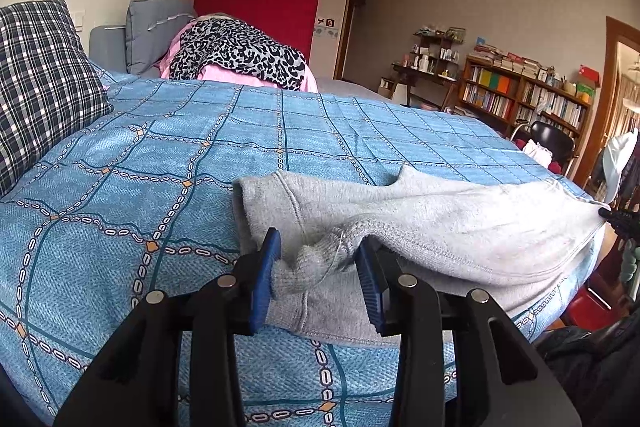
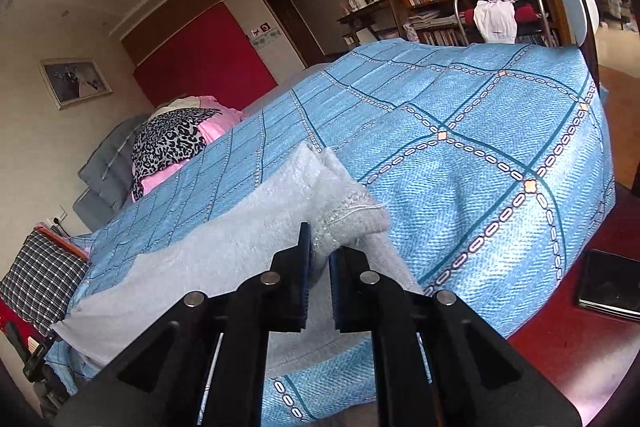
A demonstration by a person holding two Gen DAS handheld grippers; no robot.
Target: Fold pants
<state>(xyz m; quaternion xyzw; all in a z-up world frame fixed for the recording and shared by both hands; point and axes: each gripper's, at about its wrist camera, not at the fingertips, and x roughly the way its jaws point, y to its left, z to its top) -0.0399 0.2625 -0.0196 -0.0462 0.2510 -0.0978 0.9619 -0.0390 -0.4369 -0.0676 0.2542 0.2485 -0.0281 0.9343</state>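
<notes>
Left wrist view: closest to me, my left gripper (image 1: 318, 263) has its blue pads spread apart around a bunched grey fold of the pants (image 1: 420, 223), not yet clamped, while the pants lie along the near edge of the bed (image 1: 280, 131). In the right wrist view my right gripper (image 2: 320, 267) is pinched on the other end of the fabric. I judge I should clamp the left fully before lifting, then raise both ends evenly toward the far side, short of the leopard-print clothes (image 1: 236, 53).
</notes>
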